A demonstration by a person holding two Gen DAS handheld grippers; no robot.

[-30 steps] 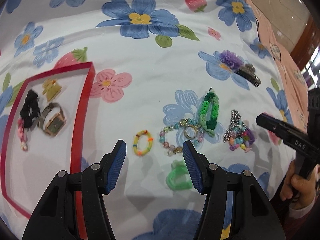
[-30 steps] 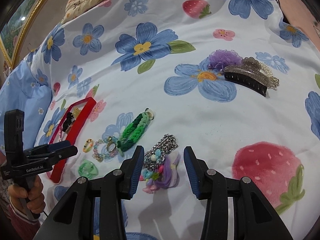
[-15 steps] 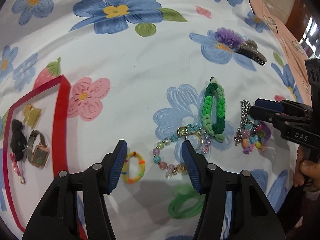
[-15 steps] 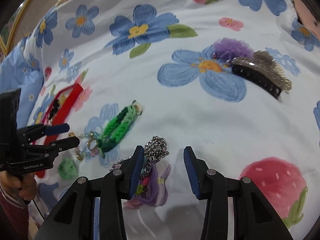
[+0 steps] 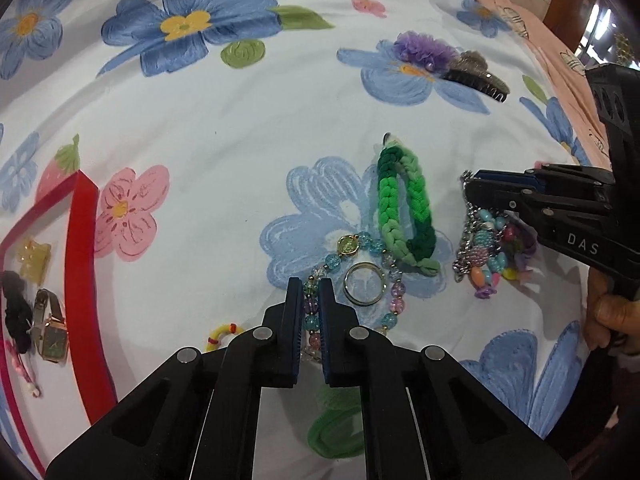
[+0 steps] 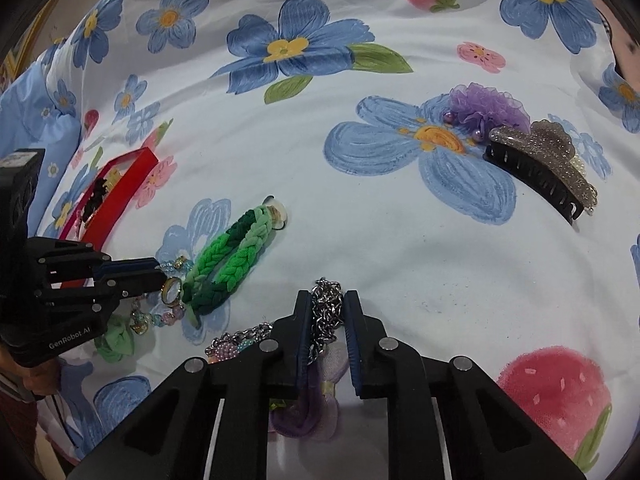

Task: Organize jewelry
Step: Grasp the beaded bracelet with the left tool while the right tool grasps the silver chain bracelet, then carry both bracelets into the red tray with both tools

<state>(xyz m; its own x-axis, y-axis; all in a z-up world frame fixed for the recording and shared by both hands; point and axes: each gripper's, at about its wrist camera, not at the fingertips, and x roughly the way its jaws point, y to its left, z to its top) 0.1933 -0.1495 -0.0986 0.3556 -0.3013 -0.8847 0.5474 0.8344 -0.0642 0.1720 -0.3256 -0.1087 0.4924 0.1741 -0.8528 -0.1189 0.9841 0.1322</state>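
Observation:
My left gripper (image 5: pixel 309 282) is shut on a strand of the pastel beaded bracelet (image 5: pixel 376 246), which lies on the flowered cloth beside a metal ring (image 5: pixel 365 283). My right gripper (image 6: pixel 327 294) points down at the silver chain with coloured charms (image 6: pixel 328 312). Its jaws are closing, with the chain links pinched between the pads. The side view shows the right gripper (image 5: pixel 470 186) over the charm bundle (image 5: pixel 488 248). A green braided band (image 5: pixel 404 208) lies between the two pieces. The red tray (image 5: pixel 84 264) at the left holds a watch (image 5: pixel 50 328), a black scrunchie (image 5: pixel 16 312) and a yellow clip (image 5: pixel 34 258).
A small yellow band (image 5: pixel 220 334) and a green scrunchie (image 5: pixel 336 428) lie half hidden under my left gripper. Farther back sit a purple flower clip (image 6: pixel 488 104) and a glittery claw clip (image 6: pixel 540 160). A hand (image 5: pixel 608 312) holds the right gripper's handle.
Both grippers came down toward the cloth and closed. The left one shut on the beaded bracelet. The right one narrowed around the chain.

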